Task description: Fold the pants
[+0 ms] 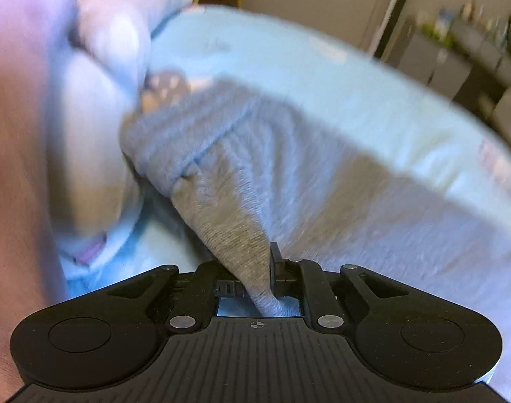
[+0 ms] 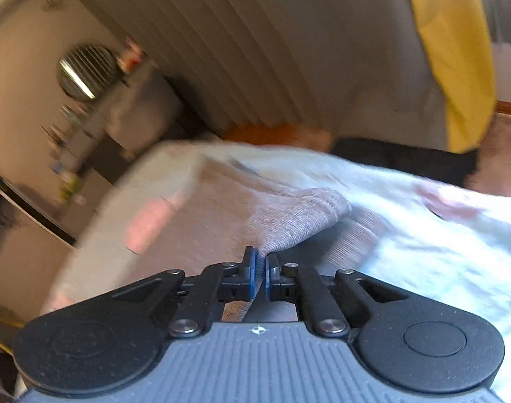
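The pants (image 1: 255, 154), grey knit, lie spread on a pale blue-white bed cover (image 1: 339, 77), and I have them pinched at two places. My left gripper (image 1: 258, 278) is clamped on a bunched peak of the fabric, which rises as a tented ridge toward eleven o'clock from the jaws, where a cuff-like rolled edge sits beside pale bedding heaped at nine to eleven o'clock. My right gripper (image 2: 260, 270) is clenched on a thin fold of the same cloth; from it the material runs up toward one o'clock to a rounded, ribbed hem (image 2: 326, 201). Both views are smeared, so I cannot tell whether any fold has already been laid. I judge the task to be early: the grips are taken, the cloth is just tenting off the cover, and carrying it over, laying it flat and any further folds are all left.
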